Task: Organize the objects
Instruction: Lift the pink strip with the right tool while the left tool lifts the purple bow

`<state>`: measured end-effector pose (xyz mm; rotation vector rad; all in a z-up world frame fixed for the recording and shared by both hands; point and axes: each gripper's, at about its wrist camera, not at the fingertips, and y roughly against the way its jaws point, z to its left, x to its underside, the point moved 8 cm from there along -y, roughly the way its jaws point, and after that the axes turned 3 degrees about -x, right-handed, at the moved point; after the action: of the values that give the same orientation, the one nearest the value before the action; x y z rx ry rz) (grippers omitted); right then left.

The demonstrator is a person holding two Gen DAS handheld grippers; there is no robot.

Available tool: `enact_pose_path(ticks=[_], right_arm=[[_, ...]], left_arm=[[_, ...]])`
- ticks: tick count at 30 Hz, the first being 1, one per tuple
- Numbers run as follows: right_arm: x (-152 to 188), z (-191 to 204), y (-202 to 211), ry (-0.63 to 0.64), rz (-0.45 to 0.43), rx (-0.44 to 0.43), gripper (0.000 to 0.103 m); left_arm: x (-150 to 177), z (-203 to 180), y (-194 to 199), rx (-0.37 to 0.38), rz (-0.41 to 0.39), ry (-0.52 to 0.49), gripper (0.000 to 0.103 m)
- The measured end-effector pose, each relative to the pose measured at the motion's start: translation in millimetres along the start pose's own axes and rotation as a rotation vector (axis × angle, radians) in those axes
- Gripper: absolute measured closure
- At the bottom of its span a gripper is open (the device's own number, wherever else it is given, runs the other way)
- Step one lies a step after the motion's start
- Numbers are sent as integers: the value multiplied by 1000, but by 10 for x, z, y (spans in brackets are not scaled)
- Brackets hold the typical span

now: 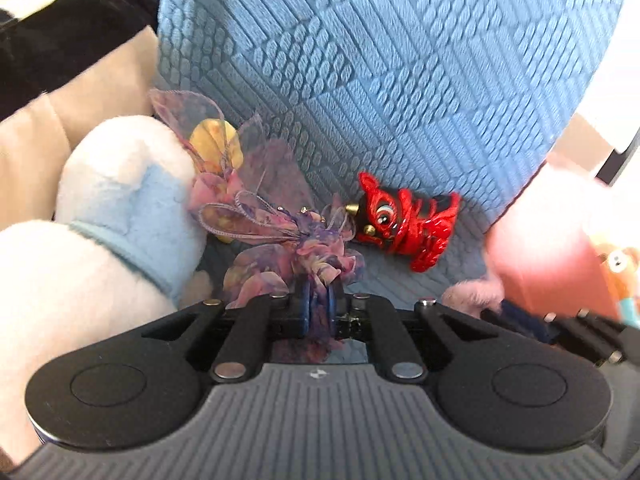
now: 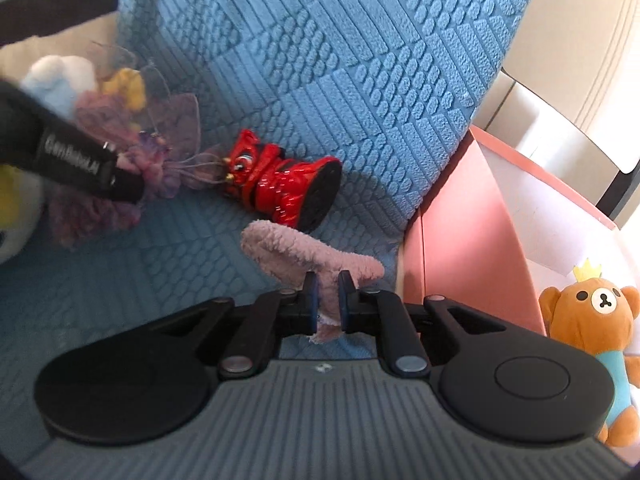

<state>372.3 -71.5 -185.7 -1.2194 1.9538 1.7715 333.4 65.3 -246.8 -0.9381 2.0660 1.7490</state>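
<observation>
Two grippers work beside a toppled red lion figurine (image 2: 276, 184) on the blue cushion (image 1: 400, 60): left gripper (image 1: 319, 304) pinches a purple gauze bow (image 1: 276, 216) left of it, right gripper (image 2: 328, 300) clamps a pink fuzzy sock (image 2: 304, 252) below it, apparently bound for the pink box (image 2: 460, 220)

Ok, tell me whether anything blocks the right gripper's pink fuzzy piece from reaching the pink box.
Nothing visible does. The right gripper holds the pink fuzzy piece just left of the pink box. The red lion figurine lies further back on the blue cushion, off that path.
</observation>
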Motion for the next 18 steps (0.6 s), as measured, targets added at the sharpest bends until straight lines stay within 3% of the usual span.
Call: enact_pose_path(ticks=[8,18], right_arm=[[109,125,185,27,-11,-54,90],[304,107,483,9,-12,-81,94]], left_arm=[[162,-90,214,84,16,63,93],[640,-375,486,152,57,42,93]])
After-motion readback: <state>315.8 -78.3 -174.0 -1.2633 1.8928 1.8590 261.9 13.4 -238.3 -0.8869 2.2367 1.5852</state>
